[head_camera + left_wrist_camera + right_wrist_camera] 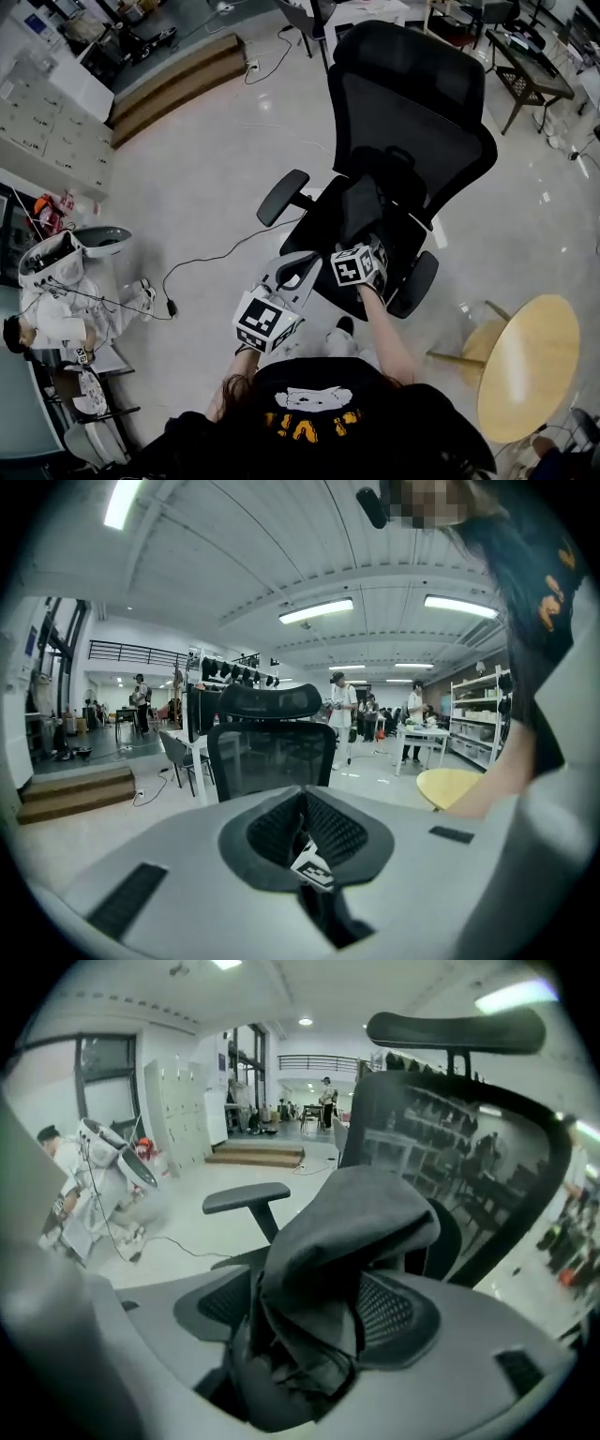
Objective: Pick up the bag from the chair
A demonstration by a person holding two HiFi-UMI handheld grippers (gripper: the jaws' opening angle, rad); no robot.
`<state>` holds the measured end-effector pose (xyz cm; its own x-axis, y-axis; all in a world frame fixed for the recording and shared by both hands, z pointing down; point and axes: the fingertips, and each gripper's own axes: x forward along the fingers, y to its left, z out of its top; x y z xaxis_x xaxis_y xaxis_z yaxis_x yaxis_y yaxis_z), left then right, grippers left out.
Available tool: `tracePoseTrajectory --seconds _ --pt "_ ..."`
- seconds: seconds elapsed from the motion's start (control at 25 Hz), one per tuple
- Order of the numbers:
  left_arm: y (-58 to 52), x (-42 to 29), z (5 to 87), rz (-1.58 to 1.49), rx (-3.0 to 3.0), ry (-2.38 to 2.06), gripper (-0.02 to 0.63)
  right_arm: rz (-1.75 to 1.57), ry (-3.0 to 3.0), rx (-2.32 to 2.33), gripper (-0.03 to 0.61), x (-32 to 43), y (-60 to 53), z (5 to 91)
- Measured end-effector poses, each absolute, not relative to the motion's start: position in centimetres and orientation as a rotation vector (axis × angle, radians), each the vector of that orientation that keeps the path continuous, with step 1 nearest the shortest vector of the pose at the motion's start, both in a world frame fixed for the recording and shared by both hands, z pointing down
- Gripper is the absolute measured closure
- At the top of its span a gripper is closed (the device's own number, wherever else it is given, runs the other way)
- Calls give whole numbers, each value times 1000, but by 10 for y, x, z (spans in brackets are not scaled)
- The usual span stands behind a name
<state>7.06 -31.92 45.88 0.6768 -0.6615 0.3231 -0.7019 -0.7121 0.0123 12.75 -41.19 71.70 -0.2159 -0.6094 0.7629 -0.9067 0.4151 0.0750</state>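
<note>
Tongs on the left [302, 808] are closed on nothing, pads together, pointing at the black office chair [412, 122] from just in front of its seat. Right tongs [311, 1309] are spread wide over the seat, and folds of the dark bag [347, 1232] lie between the pads, which do not clamp it. The bag sits slumped on the chair seat, before the mesh backrest. Further right stands a round yellow table [527, 366].

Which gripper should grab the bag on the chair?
Right. The right gripper has its jaws open around the bag on the chair; the left gripper hangs farther back, jaws together, empty.
</note>
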Motion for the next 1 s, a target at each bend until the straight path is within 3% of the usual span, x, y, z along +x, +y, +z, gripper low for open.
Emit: tracePoseTrajectory --seconds 0.16,0.4,0.52,0.72,1.0 --pt "-321 67 467 467 2733 -1139 592 365 -1858 1213 254 131 -418 746" --pt "-323 55 479 469 2696 -1165 592 351 -1847 1302 414 156 -412 750" --pt "-324 48 475 454 2695 -1171 592 476 -1907 1441 537 170 -414 726" --pt "-322 40 474 430 2695 -1177 592 883 -2016 1629 563 194 -410 702" --pt "-316 33 465 383 2701 -1189 592 999 -2124 1691 571 203 -396 658"
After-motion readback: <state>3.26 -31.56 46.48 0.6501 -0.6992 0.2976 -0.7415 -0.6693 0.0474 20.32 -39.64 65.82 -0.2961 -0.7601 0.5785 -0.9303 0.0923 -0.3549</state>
